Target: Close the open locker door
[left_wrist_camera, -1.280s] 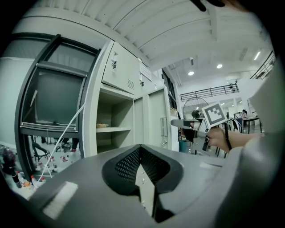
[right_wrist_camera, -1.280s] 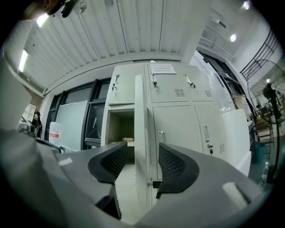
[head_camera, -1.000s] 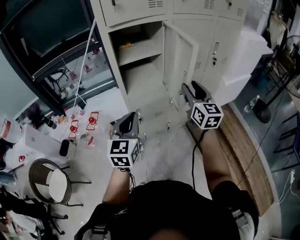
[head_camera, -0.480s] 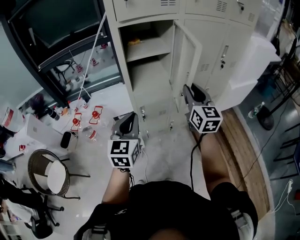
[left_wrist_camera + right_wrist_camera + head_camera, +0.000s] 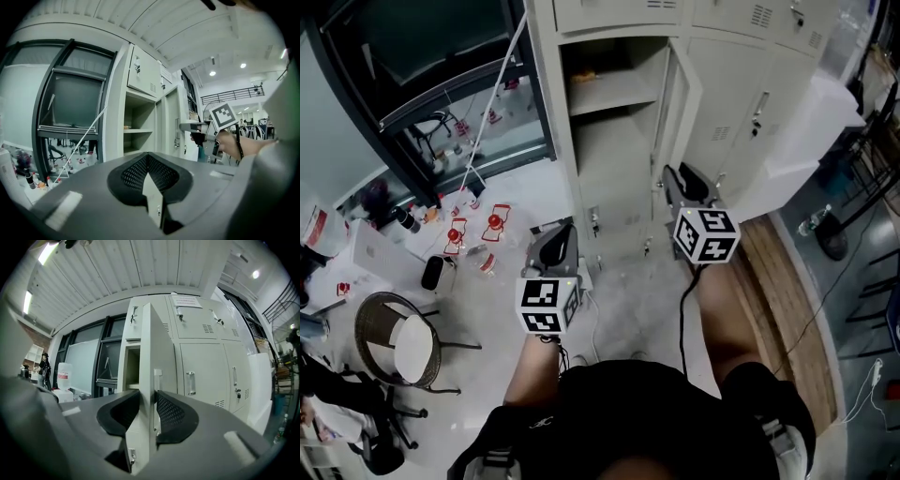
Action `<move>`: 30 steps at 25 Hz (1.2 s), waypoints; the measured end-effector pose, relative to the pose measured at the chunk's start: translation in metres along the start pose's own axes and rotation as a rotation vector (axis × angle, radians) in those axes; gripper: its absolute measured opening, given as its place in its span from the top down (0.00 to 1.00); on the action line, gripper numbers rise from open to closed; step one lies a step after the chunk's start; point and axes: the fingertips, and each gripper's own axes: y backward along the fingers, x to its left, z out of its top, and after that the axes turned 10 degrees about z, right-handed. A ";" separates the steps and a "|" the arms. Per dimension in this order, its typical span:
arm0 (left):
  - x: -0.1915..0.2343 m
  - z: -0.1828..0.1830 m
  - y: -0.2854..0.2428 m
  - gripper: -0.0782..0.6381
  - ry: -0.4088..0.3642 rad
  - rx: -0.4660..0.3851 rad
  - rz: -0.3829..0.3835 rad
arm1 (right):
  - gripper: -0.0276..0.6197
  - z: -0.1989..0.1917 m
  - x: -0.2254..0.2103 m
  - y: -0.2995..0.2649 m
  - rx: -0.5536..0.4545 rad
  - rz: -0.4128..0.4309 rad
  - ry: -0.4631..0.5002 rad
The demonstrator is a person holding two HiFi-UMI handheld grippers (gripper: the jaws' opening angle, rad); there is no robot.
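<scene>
Right claw (image 5: pixel 149 401) straddles the free edge of the open locker door (image 5: pixel 685 103), upper centre of head view. Its jaws have just been closing; pads now clamp the door's edge, one on each face. Door swung wide out from locker (image 5: pixel 609 159), shelf (image 5: pixel 614 92) exposed. Left claw (image 5: pixel 148 155) below and left of the door, tips together, empty.
</scene>
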 end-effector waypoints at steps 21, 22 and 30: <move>0.066 0.001 -0.002 0.89 0.011 -0.015 -0.017 | 0.75 0.000 0.046 -0.051 -0.010 -0.062 0.014; 0.067 0.001 -0.001 0.89 0.011 -0.015 -0.013 | 0.75 -0.001 0.048 -0.054 -0.009 -0.061 0.014; 0.093 -0.003 0.005 0.89 0.023 -0.014 0.042 | 0.77 -0.001 0.063 -0.082 -0.001 -0.072 -0.002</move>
